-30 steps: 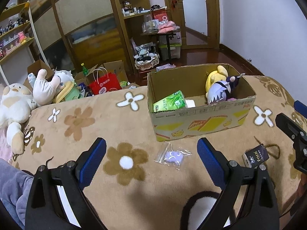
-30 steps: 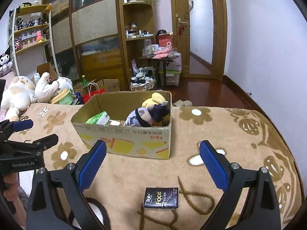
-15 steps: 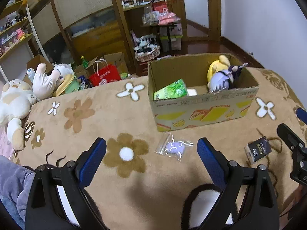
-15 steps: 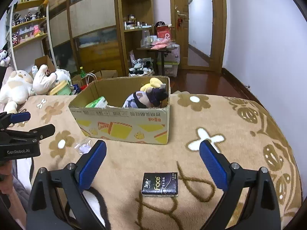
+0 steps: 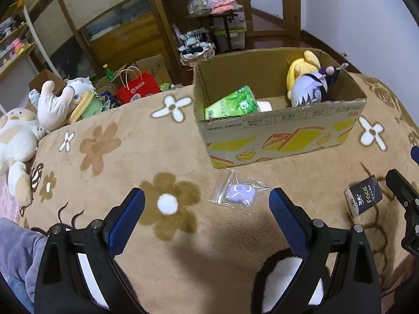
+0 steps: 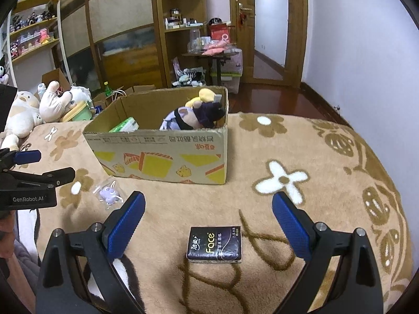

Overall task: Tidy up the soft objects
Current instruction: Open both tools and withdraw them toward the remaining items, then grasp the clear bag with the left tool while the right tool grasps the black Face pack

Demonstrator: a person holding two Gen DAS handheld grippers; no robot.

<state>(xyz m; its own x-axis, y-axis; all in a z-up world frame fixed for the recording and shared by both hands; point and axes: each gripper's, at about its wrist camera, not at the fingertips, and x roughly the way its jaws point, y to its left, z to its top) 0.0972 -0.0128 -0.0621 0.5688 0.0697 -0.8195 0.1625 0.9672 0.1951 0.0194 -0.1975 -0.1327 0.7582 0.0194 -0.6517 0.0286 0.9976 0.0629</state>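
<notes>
Tan plush blanket (image 5: 131, 157) with flower prints is carrying everything. The left claw (image 5: 207, 206) is hanging wide apart and empty at the bottom of its frame, a bagged purple toy (image 5: 239, 192) lying just above it at centre. The right claw (image 6: 208, 209) is likewise gaping empty, a dark tissue pack (image 6: 214, 244) sitting between its fingers low in the frame. A cardboard box (image 6: 167, 154) is standing mid-frame, holding a green pack (image 5: 231, 103) and plush dolls (image 5: 311, 86).

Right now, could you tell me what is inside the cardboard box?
Inside the cardboard box: green tissue pack, yellow plush, purple-haired doll, something white. Its near wall hides the floor.
</notes>
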